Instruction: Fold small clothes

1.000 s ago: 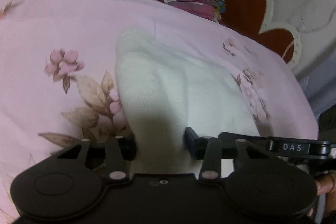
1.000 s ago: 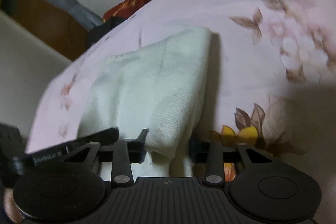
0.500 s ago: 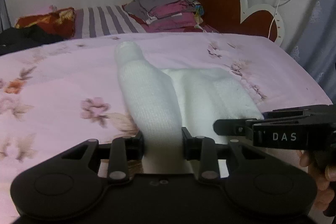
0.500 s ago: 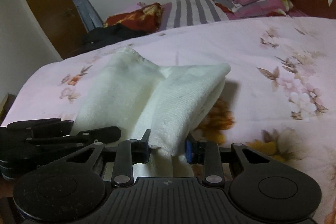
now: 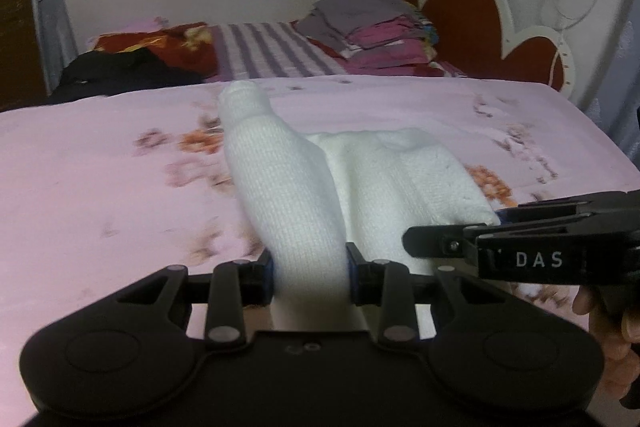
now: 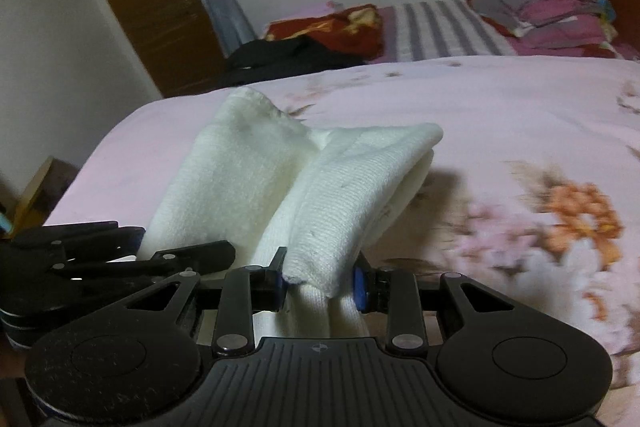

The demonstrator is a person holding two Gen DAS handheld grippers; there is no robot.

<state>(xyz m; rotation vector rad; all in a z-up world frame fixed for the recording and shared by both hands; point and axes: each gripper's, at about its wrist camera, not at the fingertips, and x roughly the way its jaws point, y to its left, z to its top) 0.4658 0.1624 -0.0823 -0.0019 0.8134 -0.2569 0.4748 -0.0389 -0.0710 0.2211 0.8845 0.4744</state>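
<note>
Now both grippers, left gripper (image 5: 310, 273) and right gripper (image 6: 322, 287), tight on white garment (image 5: 304, 195).

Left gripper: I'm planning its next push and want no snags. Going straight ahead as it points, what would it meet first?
The left gripper, shut on the white garment, would likely just push it ahead; beyond lies the pink floral bedspread. Depth is unclear.

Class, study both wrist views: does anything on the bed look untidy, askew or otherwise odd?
Nothing is damaged or spilled. The white knit garment is bunched into two uneven ridges, held up off the pink floral sheet by the left tongs and right tongs. Behind, a black garment lies crumpled beside the neatly folded stack.
</note>
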